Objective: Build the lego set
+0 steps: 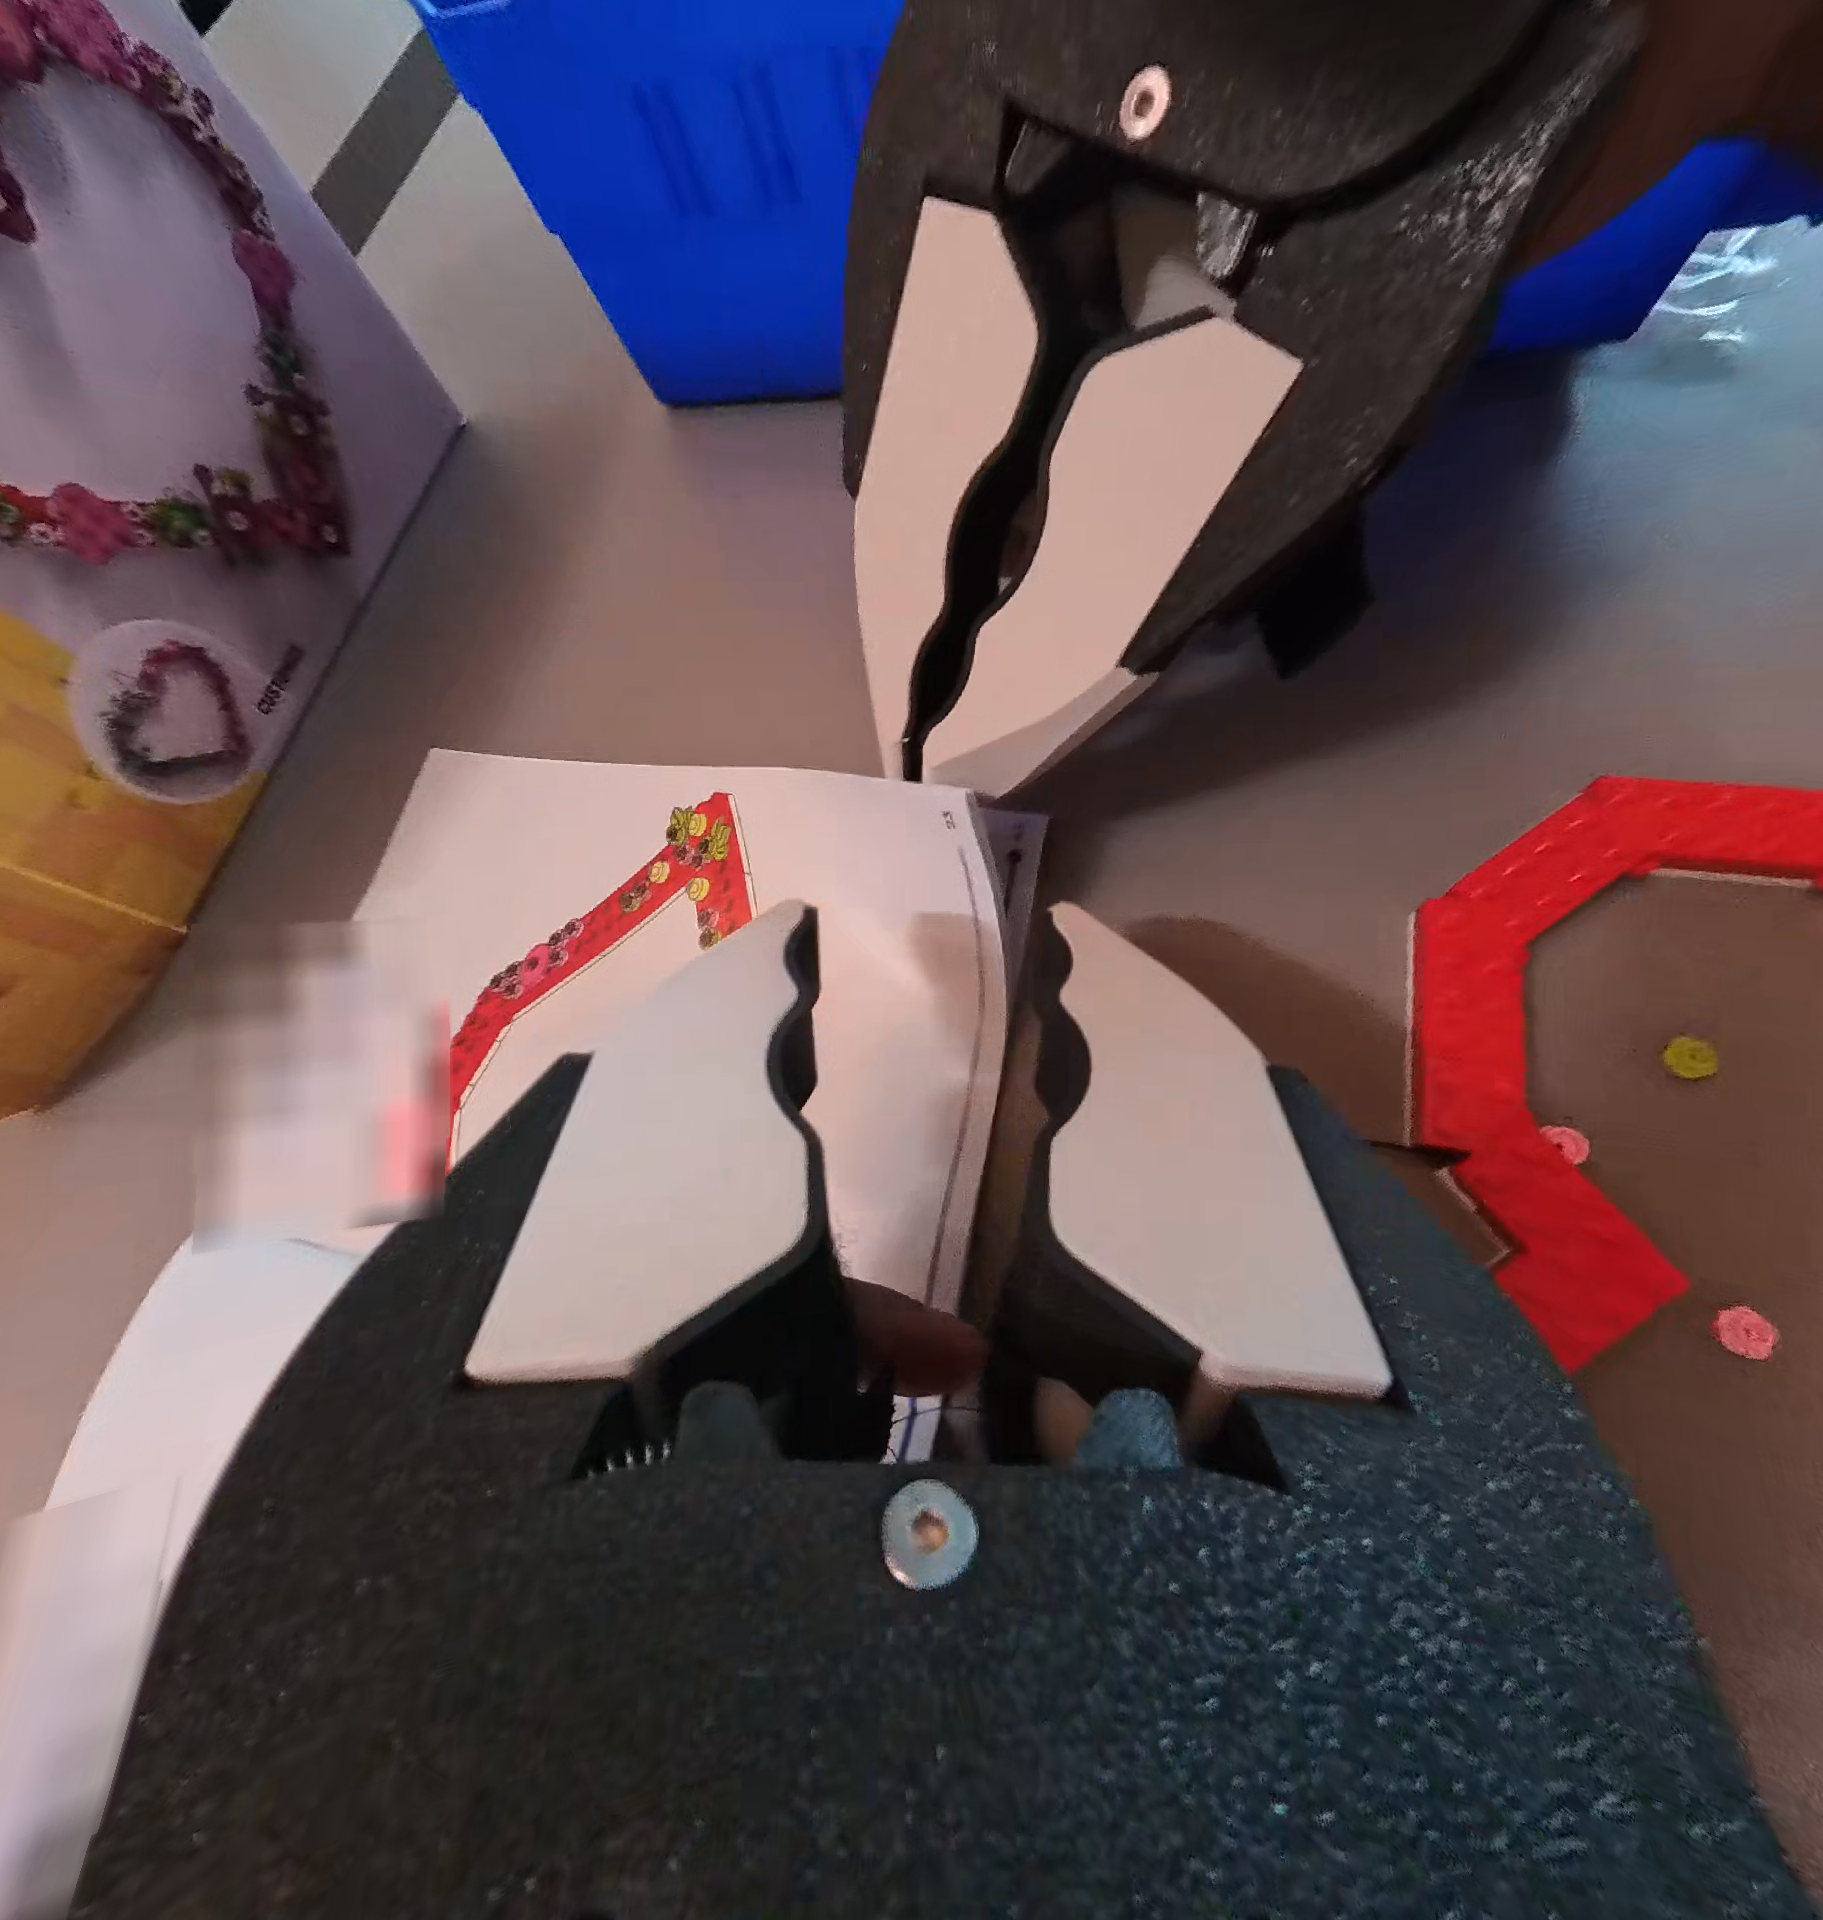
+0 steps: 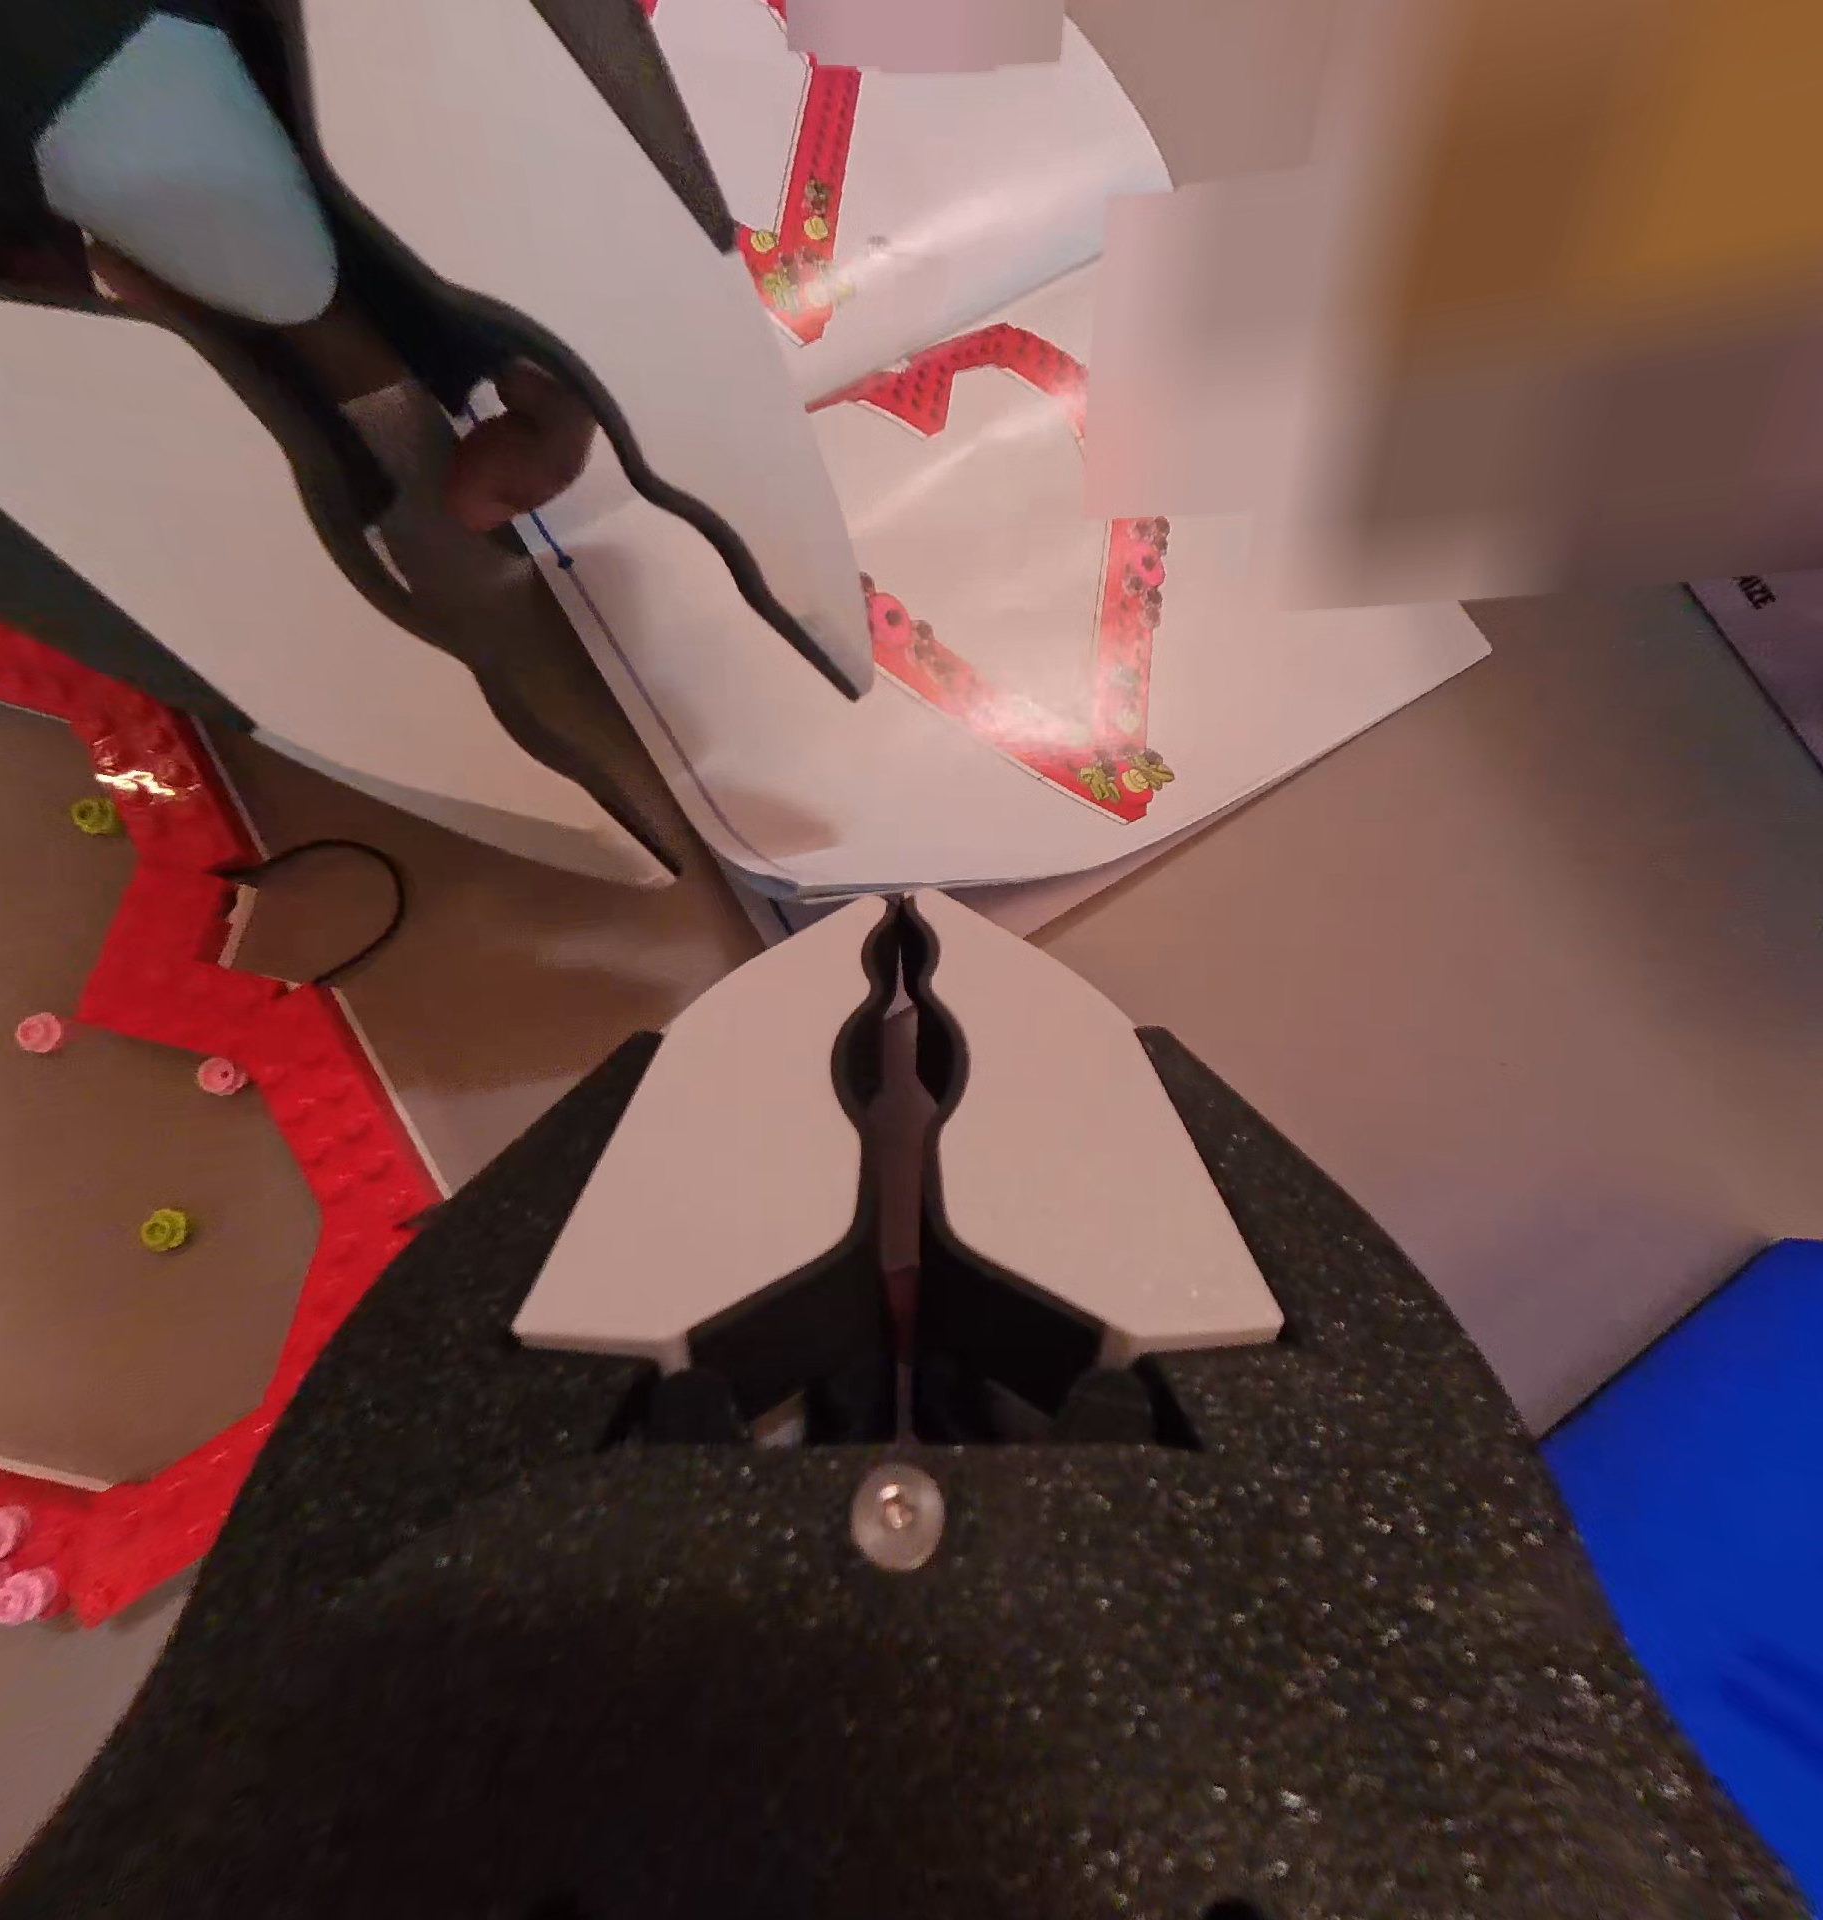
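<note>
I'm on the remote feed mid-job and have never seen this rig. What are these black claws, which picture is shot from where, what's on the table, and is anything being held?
The claws are hand-held two-finger grippers, one in each of a person's hands; there is no robot arm. Each picture comes from a camera on one gripper, looking along its fingers.

In the left wrist view, the left gripper is open, its fingers on either side of a lifted page of the instruction booklet. The right gripper faces it, tips closed at the booklet's edge. The right wrist view shows the same meeting from the other side: the right gripper appears to pinch the pages' edge, though the contact is hard to see.

On the table: a red heart-shaped frame with small loose pink and yellow-green flower pieces, the set's box and a blue bin.
</note>
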`<state>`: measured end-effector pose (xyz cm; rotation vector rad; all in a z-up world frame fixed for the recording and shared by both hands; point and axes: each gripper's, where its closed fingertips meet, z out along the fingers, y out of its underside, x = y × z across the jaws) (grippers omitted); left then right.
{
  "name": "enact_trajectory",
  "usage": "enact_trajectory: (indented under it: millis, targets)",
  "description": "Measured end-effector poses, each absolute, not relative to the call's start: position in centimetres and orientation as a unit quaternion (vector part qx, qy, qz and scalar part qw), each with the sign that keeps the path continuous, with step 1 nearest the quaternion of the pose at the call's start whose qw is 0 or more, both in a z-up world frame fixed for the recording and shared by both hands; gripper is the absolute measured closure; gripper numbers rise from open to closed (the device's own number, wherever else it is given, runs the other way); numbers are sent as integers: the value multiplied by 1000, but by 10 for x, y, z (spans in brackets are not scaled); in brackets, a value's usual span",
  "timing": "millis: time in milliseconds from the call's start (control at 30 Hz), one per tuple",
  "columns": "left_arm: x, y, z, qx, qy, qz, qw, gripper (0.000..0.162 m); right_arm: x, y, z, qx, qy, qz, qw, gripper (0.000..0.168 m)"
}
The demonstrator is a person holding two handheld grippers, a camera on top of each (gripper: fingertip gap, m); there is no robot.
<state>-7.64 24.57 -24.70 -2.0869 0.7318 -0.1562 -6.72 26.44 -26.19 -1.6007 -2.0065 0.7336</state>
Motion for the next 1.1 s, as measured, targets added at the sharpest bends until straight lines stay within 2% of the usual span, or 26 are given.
enact_trajectory:
  millis: [367, 533, 1100]
  targets:
    - [-86, 255, -252, -843, 291, -44, 449, 133, -68, 263, -262, -584, -730, 269, 229, 168]
    - [-74, 251, -241, -833, 284, -97, 465, 129, -68, 263, -263, -586, -730, 268, 227, 168]
    - [-73, 255, -250, -839, 288, -99, 452, 130, -69, 262, -265, -589, -729, 267, 225, 168]
